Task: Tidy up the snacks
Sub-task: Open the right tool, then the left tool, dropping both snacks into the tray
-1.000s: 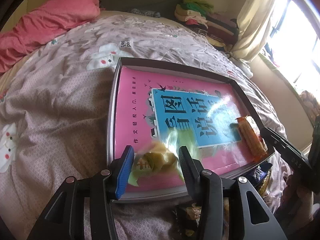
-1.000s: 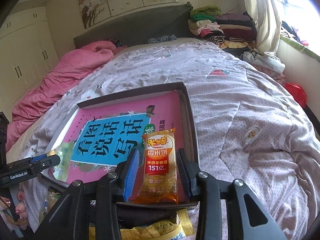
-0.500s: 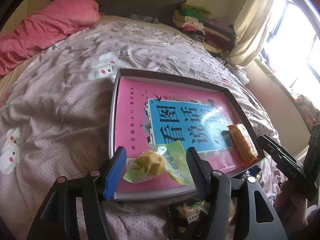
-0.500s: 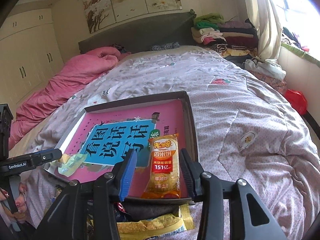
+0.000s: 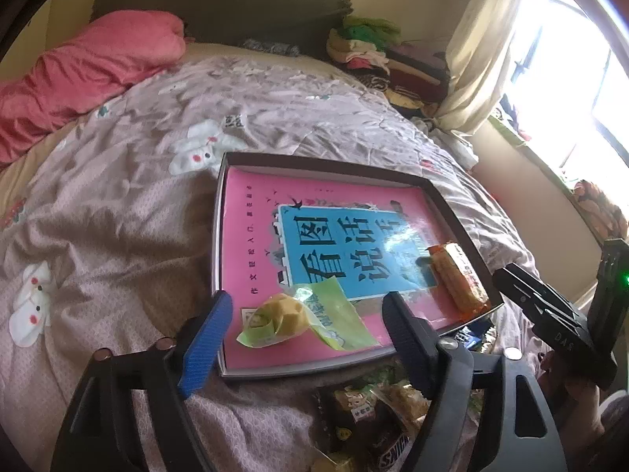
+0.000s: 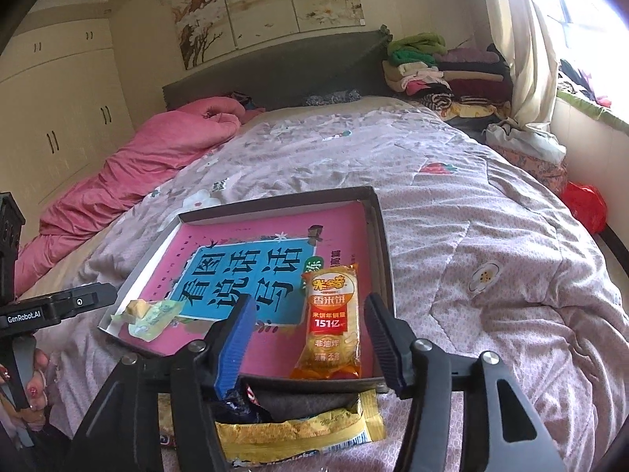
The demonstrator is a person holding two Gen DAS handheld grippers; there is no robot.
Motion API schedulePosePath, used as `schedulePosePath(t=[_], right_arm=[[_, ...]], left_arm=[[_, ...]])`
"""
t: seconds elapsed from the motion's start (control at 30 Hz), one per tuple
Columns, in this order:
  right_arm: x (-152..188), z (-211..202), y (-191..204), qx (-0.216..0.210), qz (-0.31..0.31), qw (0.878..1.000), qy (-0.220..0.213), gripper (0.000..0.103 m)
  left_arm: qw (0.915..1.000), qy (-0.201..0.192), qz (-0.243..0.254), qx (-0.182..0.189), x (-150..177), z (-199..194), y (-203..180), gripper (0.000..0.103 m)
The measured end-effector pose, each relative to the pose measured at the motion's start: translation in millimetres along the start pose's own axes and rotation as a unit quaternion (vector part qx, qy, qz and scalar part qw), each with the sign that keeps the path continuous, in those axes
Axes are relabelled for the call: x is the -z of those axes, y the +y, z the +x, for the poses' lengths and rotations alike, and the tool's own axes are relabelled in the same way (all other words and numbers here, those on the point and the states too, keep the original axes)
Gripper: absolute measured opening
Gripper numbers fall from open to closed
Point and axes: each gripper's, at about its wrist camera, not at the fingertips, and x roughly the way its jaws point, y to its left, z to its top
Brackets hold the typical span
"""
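Observation:
A shallow dark-rimmed box [image 5: 218,212] with a pink and blue printed bottom lies on the bed. A green-wrapped yellow pastry [image 5: 302,316] lies in its near left corner, also in the right wrist view [image 6: 151,314]. An orange rice cracker pack [image 6: 332,318] lies in its near right corner, also in the left wrist view [image 5: 456,275]. My left gripper [image 5: 310,334] is open, just behind the pastry, touching nothing. My right gripper [image 6: 310,334] is open, just behind the cracker pack, holding nothing.
Loose snacks lie on the quilt in front of the box: a yellow pack [image 6: 298,432], a dark wrapper [image 6: 240,397], a brown Snickers-type pack [image 5: 369,424]. A pink duvet [image 5: 86,67] lies at the far left. Folded clothes [image 6: 440,67] are stacked by the headboard.
My left gripper opened and let go of the green pastry, which now lies in the box. Both grippers have pulled back and up from the box.

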Motion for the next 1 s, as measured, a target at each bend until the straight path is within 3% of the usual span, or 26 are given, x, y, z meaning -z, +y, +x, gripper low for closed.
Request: schedulePosePath(t=[0.3, 0.5, 0.63, 1.0], right_arm=[[0, -8, 3, -0.004, -0.001, 1.0, -0.011, 0.067], [-1, -12, 5, -0.004, -0.003, 1.0, -0.014, 0.072], [-1, -15, 5, -0.005, -0.005, 1.0, -0.016, 0.073], [3, -26, 5, -0.014, 0.008, 1.0, -0.016, 0.076]], left_arm=[[0.9998, -0.004, 0.018, 0.001, 2, -6, -8, 0.08], [0.999, 0.003, 0.012, 0.043, 4, -9, -9, 0.084], [0.9974, 0.012, 0.04, 0.06, 9, -10, -22, 0.084], [0.9945, 0.018, 0.087, 0.055, 18, -15, -39, 0.084]])
